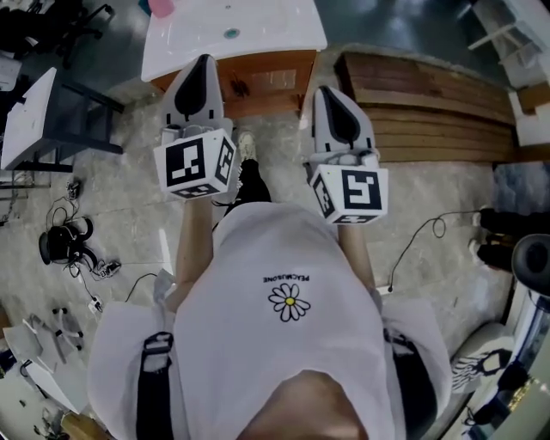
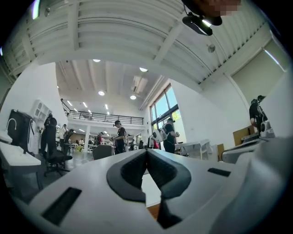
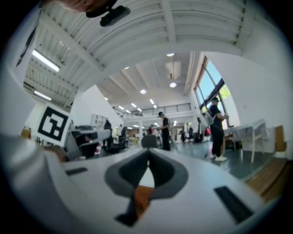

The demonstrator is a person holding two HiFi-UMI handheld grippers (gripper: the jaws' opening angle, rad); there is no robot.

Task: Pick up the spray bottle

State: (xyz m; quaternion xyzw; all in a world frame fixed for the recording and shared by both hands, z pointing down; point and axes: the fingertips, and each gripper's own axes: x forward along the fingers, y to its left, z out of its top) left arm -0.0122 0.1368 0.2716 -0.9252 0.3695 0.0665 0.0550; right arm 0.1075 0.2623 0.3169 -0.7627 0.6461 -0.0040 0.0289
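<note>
While the left gripper (image 1: 199,64) and right gripper (image 1: 331,91) point at the white table (image 1: 266,26) ahead, both have jaws closed and empty; a pink thing (image 1: 161,7) on its far edge shows no clear direction.

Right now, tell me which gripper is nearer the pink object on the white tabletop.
Left. The left gripper sits just short of the pink object; the right gripper is farther off to the right.

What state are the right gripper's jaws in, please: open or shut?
Shut: the right gripper shows its jaws meeting at the tips, nothing held between them.
</note>
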